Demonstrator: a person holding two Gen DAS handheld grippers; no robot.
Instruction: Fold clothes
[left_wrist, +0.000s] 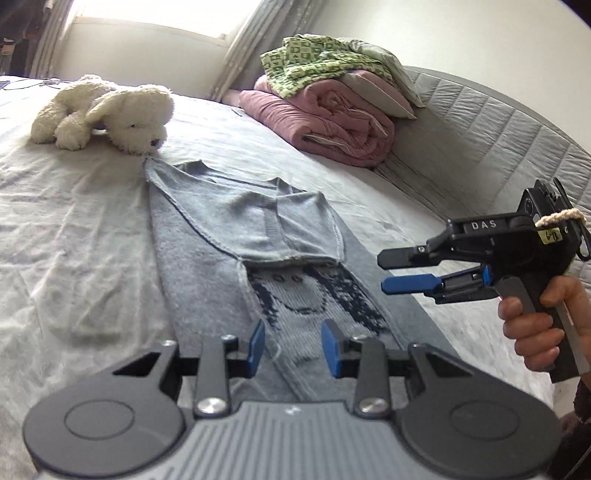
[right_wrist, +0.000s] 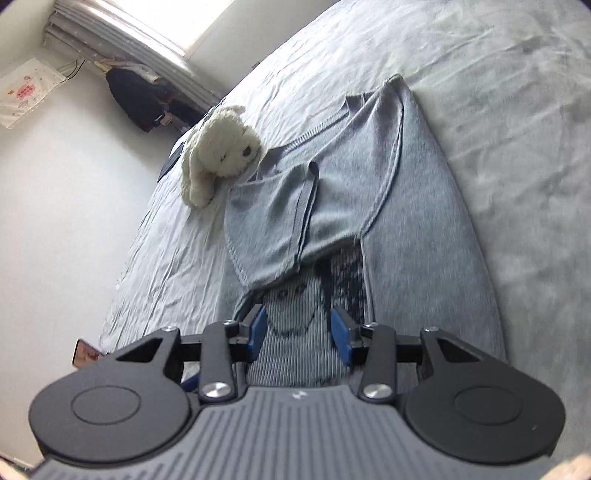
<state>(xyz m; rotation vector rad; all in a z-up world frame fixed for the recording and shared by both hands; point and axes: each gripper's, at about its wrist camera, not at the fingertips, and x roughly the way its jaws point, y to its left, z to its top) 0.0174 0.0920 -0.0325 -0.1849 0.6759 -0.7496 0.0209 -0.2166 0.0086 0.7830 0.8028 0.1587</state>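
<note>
The sweater (left_wrist: 258, 236) lies flat on the bed (left_wrist: 74, 221), sides and sleeves folded inward into a long strip; lengthwise folds seem left; both grippers (left_wrist: 293, 349) (right_wrist: 299, 334) hover open, empty.

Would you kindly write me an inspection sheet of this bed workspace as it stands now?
Surface: bed sheet, light, wrinkled.
Job's things: grey sweater lies flat, both sleeves folded across the chest, face pattern showing below them.
Clutter: white plush dog touching the sweater's collar end; pink quilt rolled by the headboard with a green patterned cloth on top; phone at the bed edge.
Grippers: left claw open above the hem; right claw open, held in a hand.
Cables: thin cord at the far bed edge.
Surroundings: window, curtains, padded headboard.
</note>
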